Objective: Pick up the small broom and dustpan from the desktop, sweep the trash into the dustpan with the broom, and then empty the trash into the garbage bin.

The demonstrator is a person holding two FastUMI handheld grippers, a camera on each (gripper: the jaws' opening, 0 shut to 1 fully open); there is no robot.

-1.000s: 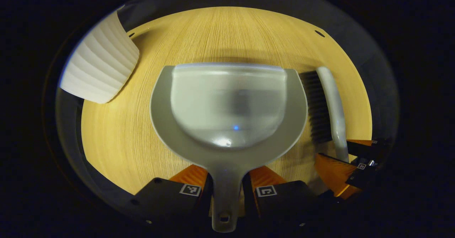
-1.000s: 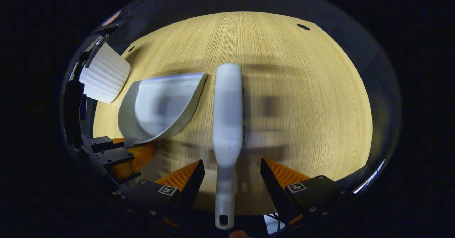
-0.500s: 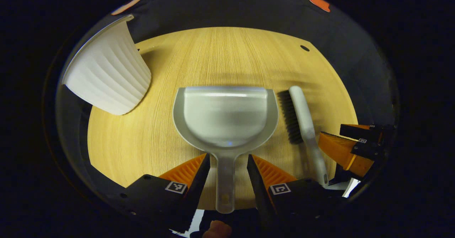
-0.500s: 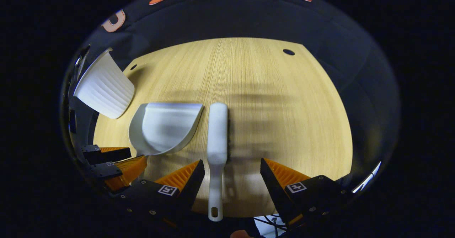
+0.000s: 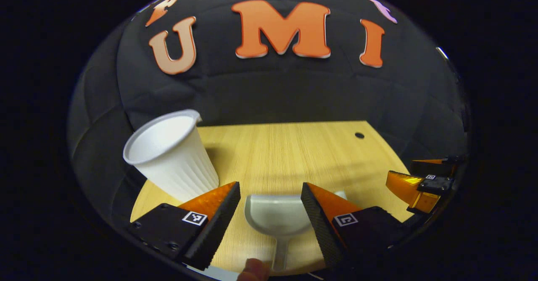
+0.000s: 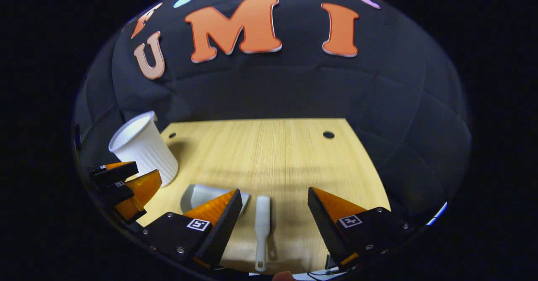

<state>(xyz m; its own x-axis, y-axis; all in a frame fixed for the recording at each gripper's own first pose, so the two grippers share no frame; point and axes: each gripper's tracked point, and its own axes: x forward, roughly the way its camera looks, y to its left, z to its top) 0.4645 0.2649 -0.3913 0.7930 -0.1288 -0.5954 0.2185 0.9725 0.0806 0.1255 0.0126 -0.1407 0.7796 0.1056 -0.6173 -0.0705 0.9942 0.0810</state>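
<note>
Pale wood-grain desktop under smooth grey dustpan, slim broom, ribbed white cup; both tools wide open, empty.

The left gripper partly hides the dustpan.

The grey dustpan lies flat on the worktop, handle toward the near edge. Just beside it lies the white broom, parallel. The ribbed white garbage bin stands upright beyond the dustpan.
</note>
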